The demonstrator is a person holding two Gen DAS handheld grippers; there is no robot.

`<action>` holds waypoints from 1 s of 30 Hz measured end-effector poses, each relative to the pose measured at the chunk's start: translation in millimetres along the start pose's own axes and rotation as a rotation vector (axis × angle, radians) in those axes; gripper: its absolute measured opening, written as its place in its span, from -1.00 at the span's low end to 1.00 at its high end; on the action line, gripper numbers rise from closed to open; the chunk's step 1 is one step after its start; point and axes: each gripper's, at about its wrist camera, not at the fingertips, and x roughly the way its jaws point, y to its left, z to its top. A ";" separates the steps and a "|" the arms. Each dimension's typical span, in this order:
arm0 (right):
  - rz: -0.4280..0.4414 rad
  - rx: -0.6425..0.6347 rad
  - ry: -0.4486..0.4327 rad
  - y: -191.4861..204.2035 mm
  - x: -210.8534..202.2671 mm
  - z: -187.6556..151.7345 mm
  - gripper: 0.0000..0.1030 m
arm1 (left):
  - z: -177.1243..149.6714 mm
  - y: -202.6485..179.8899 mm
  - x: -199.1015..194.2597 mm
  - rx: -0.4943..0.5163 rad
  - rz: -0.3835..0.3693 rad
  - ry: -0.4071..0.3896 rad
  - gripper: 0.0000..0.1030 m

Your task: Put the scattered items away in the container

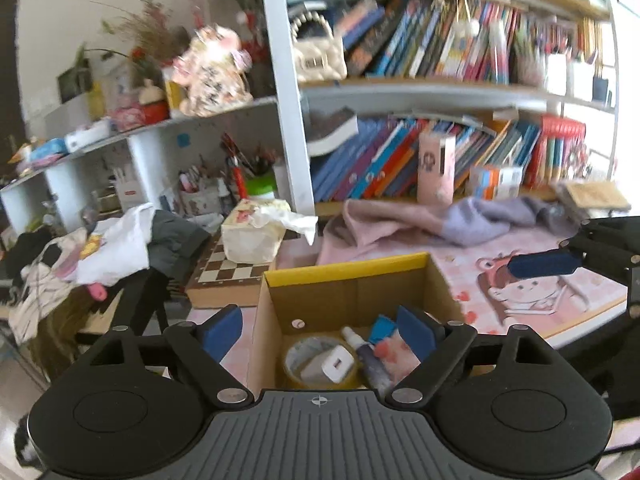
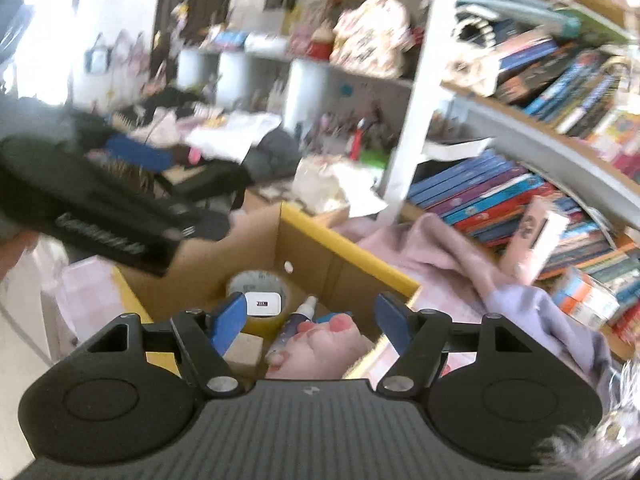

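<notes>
An open cardboard box (image 1: pixel 348 272) with a yellow rim stands on the pink desk mat. In it lie a tape roll (image 1: pixel 296 360), a white charger (image 1: pixel 332 364), a small bottle (image 1: pixel 360 344) and a pink soft item (image 1: pixel 386 350). My left gripper (image 1: pixel 320 334) hovers over the box, open, its blue pads empty. In the right wrist view the same box (image 2: pixel 320 232) holds the tape roll (image 2: pixel 260 280), charger (image 2: pixel 262 304), bottle (image 2: pixel 296 324), a pink paw-like toy (image 2: pixel 320 340) and a wooden block (image 2: pixel 244 350). My right gripper (image 2: pixel 311 320) is open above them, holding nothing.
Left of the box, a tissue box (image 1: pixel 252 236) sits on a chessboard (image 1: pixel 228 272). Pink and lilac cloths (image 1: pixel 400 224) lie behind it, below shelves of books (image 1: pixel 400 160). Clothes (image 1: pixel 100 248) pile up at the far left. The desk edge (image 1: pixel 580 320) runs at the right.
</notes>
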 end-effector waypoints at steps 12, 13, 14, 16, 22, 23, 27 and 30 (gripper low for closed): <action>-0.227 0.190 -0.091 31.8 -124.0 -76.1 0.45 | -79.2 -54.2 -96.0 -0.098 0.008 -0.052 0.83; -0.247 0.205 -0.090 34.0 -132.7 -84.3 0.46 | -84.0 -60.1 -101.0 -0.095 0.010 -0.055 0.84; -0.267 0.218 -0.089 35.8 -140.3 -92.3 0.49 | -88.5 -65.4 -105.2 -0.093 0.015 -0.058 0.87; -0.306 0.244 -0.079 38.2 -154.1 -107.6 0.53 | -96.4 -75.2 -111.5 -0.091 0.021 -0.058 0.90; -0.400 0.362 0.009 34.1 -181.3 -149.2 0.57 | -116.3 -103.6 -120.0 -0.049 0.009 -0.037 0.92; -0.413 0.378 0.024 32.4 -185.0 -155.0 0.57 | -120.1 -107.6 -120.6 -0.044 0.005 -0.029 0.92; -0.446 0.428 0.057 28.2 -199.3 -174.2 0.63 | -133.1 -124.4 -121.9 -0.026 -0.012 0.013 0.93; -0.457 0.440 0.071 29.1 -208.7 -185.1 0.71 | -138.8 -134.4 -122.3 -0.023 -0.022 0.038 0.98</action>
